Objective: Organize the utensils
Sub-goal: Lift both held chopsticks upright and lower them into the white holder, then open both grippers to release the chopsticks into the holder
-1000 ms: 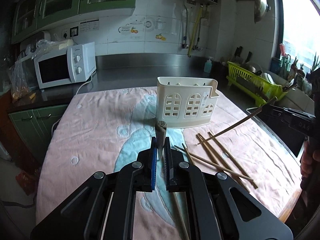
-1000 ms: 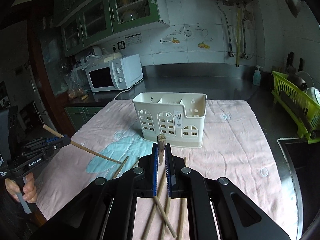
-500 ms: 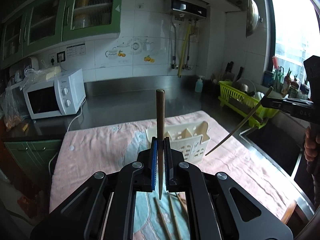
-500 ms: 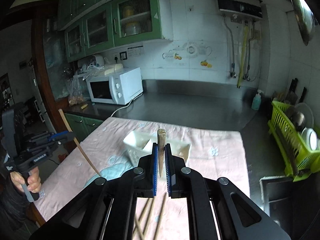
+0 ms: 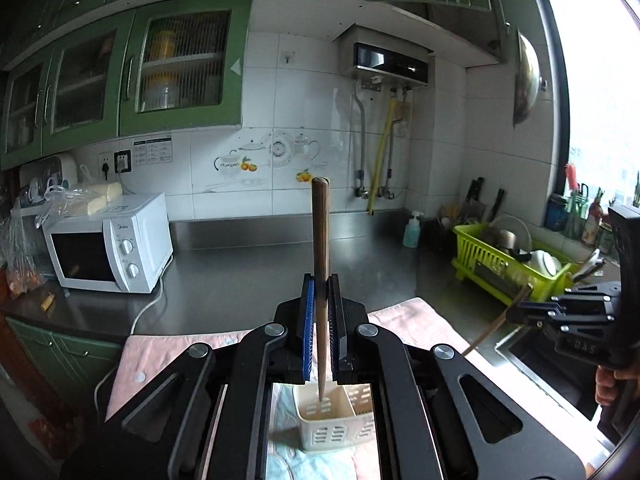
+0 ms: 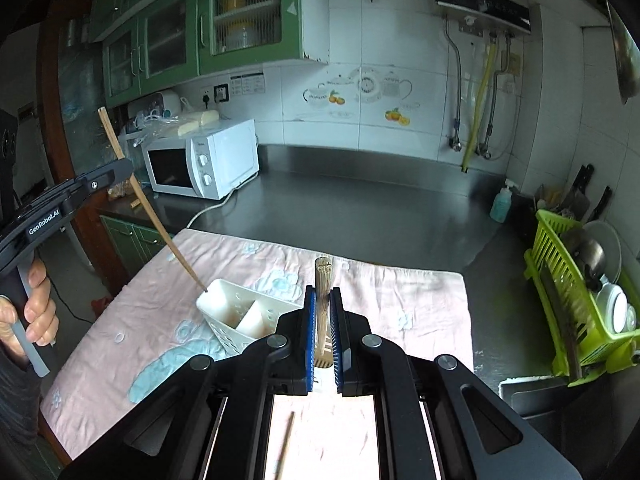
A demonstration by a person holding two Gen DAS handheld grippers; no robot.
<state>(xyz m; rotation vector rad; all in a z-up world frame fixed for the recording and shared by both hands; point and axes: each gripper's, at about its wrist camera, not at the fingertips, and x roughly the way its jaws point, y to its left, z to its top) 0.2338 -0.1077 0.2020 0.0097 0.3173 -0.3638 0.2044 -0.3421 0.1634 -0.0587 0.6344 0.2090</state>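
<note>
2 grippers are in play, each clenched on 1 chopstick. The left gripper [image 5: 320, 308] grips a dark chopstick [image 5: 320, 240] upright between its blue pads, the thin tip hanging over the left end compartment of the white utensil caddy [image 6: 224, 316], just at its rim. The right gripper [image 6: 323, 320] pinches a pale chopstick [image 6: 322, 280] whose lower end reaches down over the caddy's far side; whether it touches cannot be told. The caddy shows at least 2 compartments and stands on the pink towel [image 6: 380, 292] covering the bench, about midway across it. 1 more chopstick [image 6: 285, 440] lies loose on the towel near its front edge, below the right gripper.
</note>
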